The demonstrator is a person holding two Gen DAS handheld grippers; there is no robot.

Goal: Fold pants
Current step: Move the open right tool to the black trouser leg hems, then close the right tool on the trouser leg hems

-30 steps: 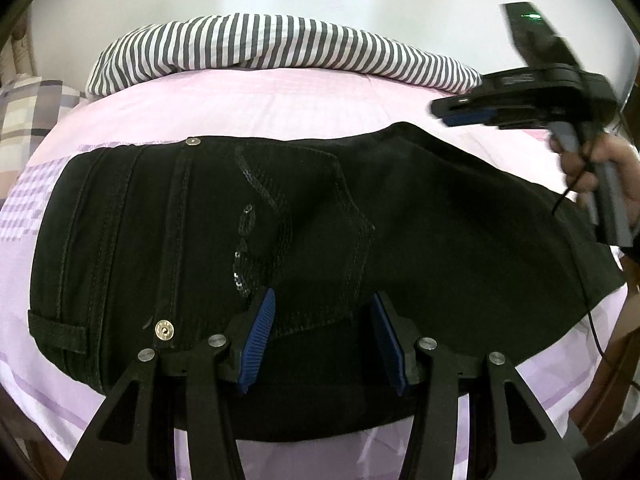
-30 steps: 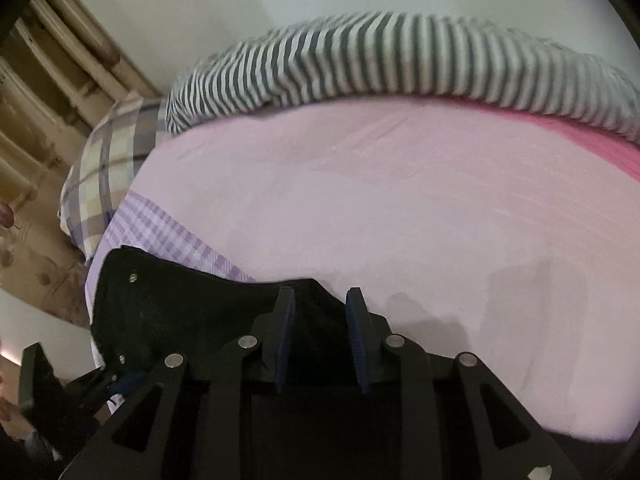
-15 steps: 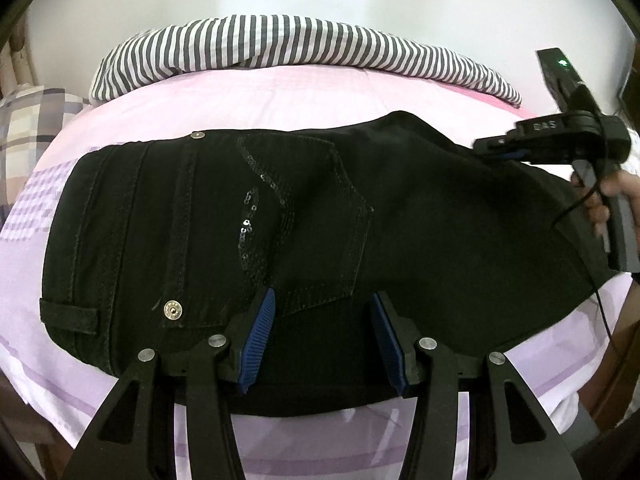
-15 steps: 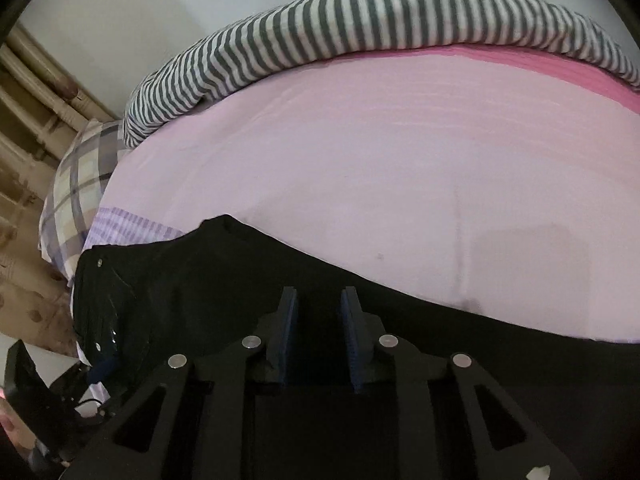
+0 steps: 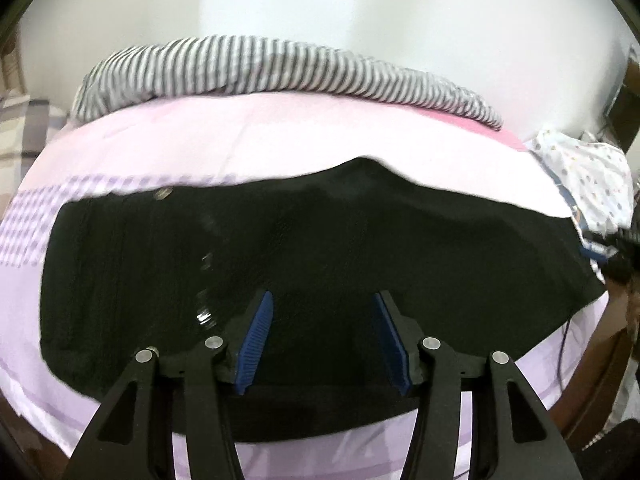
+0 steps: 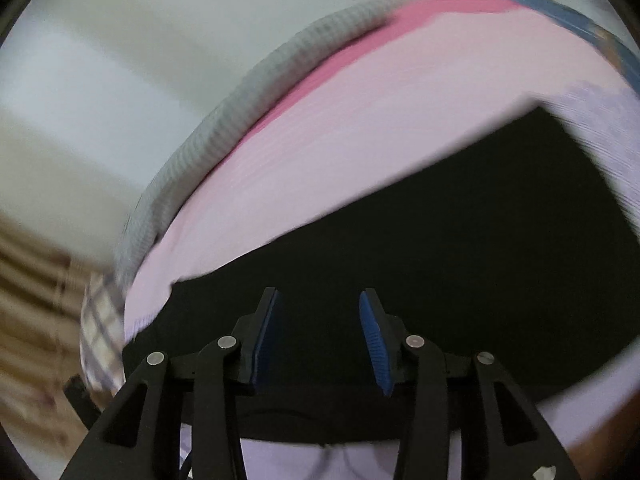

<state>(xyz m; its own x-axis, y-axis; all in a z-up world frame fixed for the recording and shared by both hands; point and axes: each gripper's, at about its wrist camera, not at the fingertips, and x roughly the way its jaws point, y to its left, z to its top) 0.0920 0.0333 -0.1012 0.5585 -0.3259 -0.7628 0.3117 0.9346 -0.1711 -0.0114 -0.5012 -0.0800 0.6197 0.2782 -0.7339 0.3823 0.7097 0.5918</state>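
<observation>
the left gripper is hovering over the near part of the black pants, its blue fingers standing apart and opening, with nothing pinched between them; dark cloth is showing in the gap behind them, and whether the tips are touching it cannot be told. the right gripper is hanging over the pants too, in a blurred view, its fingers spreading wider and gripping nothing.

the pants are lying flat on the bed, their long axis running across the left wrist view from side to side. the waistband end with its metal buttons is pointing to the left of that view, and the far end is reaching the bed's right edge. in the right wrist view the pants are slanting up toward the right.

a pale pink sheet is covering the bed, with a purple checked band at the left. a striped blanket is bunched along the far edge against a white wall. a dotted white cloth is sitting at the right, and a plaid pillow at the left.
</observation>
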